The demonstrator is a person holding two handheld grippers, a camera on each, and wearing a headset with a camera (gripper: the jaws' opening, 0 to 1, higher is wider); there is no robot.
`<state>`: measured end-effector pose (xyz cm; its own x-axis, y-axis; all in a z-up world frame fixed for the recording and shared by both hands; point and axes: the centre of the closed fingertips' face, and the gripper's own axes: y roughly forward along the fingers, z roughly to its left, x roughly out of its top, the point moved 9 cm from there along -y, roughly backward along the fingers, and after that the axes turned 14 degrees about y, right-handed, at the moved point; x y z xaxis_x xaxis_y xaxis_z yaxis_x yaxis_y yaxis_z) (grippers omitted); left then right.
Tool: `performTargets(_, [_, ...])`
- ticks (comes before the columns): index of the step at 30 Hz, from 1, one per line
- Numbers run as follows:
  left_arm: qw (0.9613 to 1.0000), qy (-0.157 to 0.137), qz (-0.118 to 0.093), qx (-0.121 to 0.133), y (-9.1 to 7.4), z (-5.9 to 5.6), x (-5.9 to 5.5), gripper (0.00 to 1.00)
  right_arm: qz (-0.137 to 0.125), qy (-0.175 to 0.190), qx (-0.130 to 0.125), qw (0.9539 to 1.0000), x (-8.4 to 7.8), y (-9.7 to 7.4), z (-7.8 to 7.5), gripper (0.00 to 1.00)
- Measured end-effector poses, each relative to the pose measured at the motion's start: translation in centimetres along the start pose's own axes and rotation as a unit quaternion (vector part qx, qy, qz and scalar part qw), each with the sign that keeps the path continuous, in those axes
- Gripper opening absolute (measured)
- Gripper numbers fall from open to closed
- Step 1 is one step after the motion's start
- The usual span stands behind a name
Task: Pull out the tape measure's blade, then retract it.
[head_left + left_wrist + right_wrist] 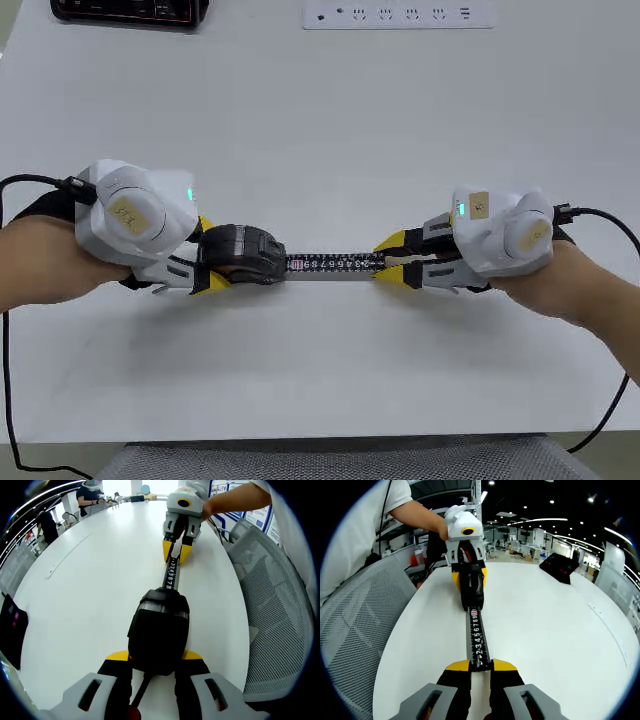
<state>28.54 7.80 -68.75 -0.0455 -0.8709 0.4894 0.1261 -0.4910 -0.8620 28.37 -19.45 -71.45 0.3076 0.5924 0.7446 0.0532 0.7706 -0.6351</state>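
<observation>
Yellow-tipped fingers (pixel 118 656) of the left gripper (pixel 155 656) sit closest, closed partway around the rear of the tape measure (pixel 159 630), one finger against each flank of its black case. The case lies low on the white surface (pixel 320 130), its mouth pointing away from those fingertips toward the other gripper.

From that mouth the blade (pixel 477 637) comes out dark and flat, white numerals along it, and runs straight across to the right gripper (pixel 481 666). That gripper's fingers (pixel 457 666) are drawn nearly together, pinching the blade's far end between their yellow tips. Only a short length of blade is exposed between the two sets of fingertips, and it looks taut and level just above the surface.

From overhead the two grippers face each other tip to tip, each held in a hand, with a black cable (pixel 600 215) trailing off behind the right one. Well beyond the fingers, at the far edge, lie a white power strip (pixel 398 14) and a black device (pixel 130 10). Behind the fingers, on the person's side, a grey mesh chair (pixel 330 462) stands at the surface's edge.
</observation>
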Motion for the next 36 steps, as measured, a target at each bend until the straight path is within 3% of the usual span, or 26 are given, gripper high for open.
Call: performTargets(36, [1.0, 0.004, 0.005, -0.001, 0.1, 0.0, 0.2, 0.27, 0.026, 0.002, -0.022, 0.9994, -2.0, -3.0, -0.7, 0.09])
